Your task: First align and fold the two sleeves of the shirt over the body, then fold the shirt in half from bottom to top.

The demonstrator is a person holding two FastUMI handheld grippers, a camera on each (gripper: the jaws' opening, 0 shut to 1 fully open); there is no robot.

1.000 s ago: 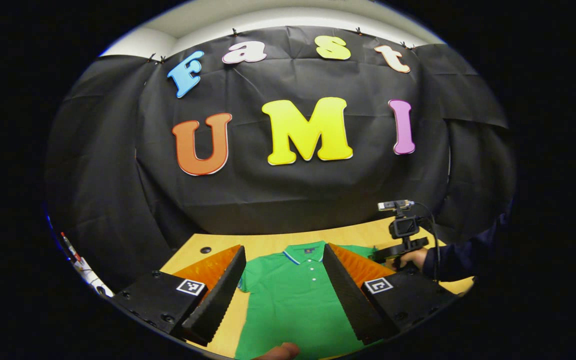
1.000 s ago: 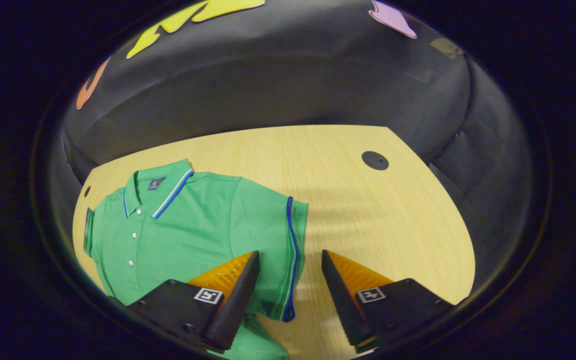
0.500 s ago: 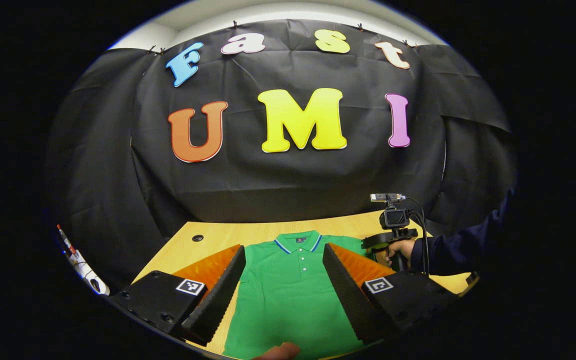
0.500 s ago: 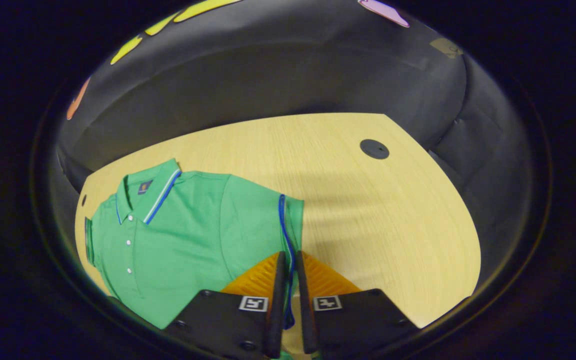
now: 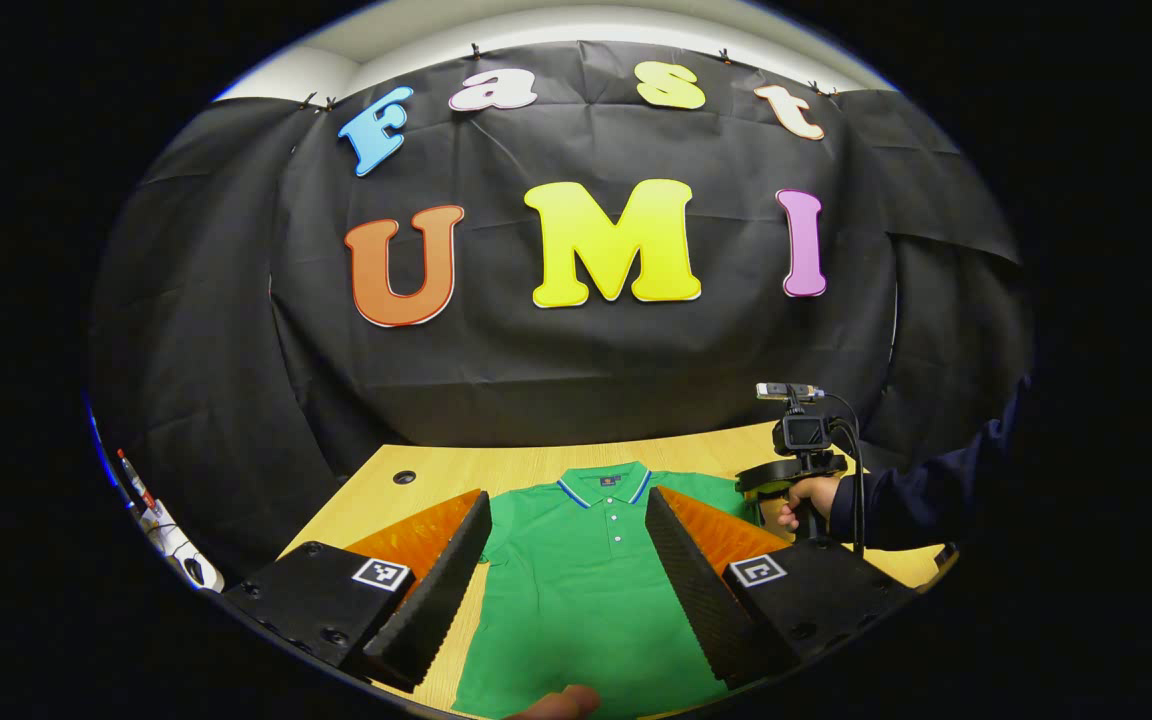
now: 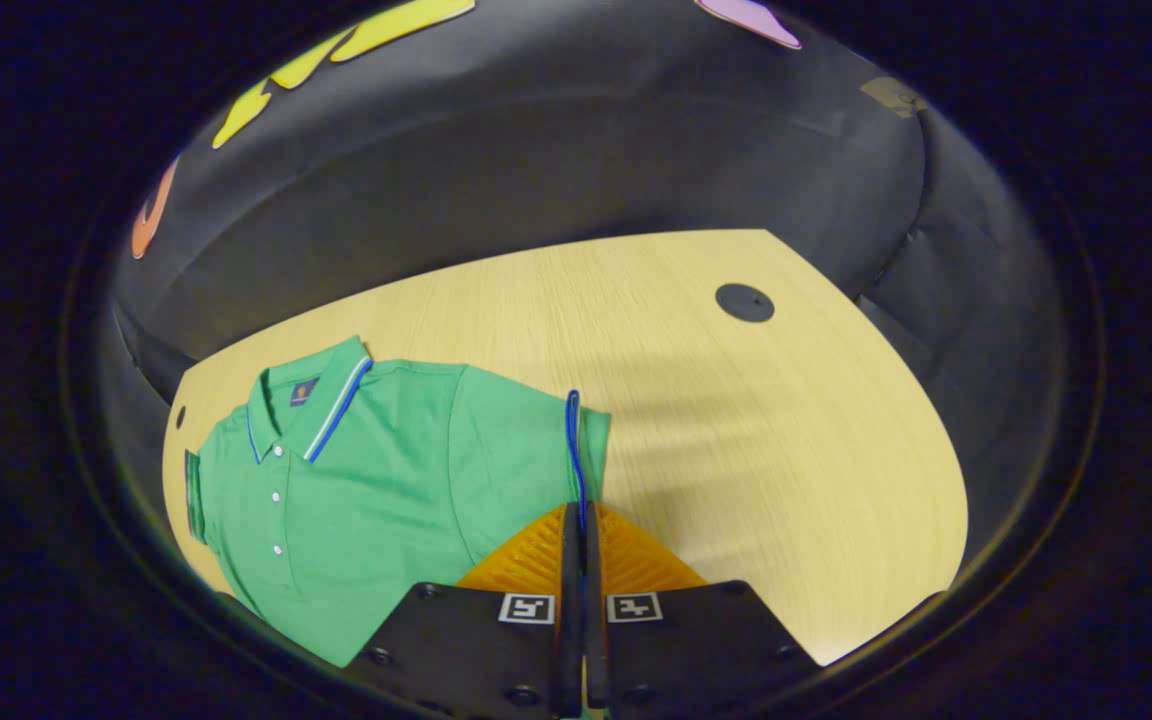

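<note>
Right gripper (image 6: 581,560): fingers pressed together on the blue-piped sleeve cuff (image 6: 573,450), ridged pads meeting at the hem. Left gripper (image 5: 568,560): fingers spread wide, poised above the shirt's front. Green knit polo shirt (image 6: 386,490) flat on pale wood-grain table (image 6: 756,430), collar striped blue and white, small dark neck label unreadable, white buttons. Round black grommet (image 6: 744,302) in tabletop. Square coded markers on both gripper bodies.

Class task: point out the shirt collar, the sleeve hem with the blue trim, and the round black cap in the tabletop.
shirt collar (image 6: 321,400), right gripper view, on its striped edge.
sleeve hem (image 6: 573,440), right gripper view, on the blue trim.
round black cap (image 6: 744,302), right gripper view, on its middle.
</note>
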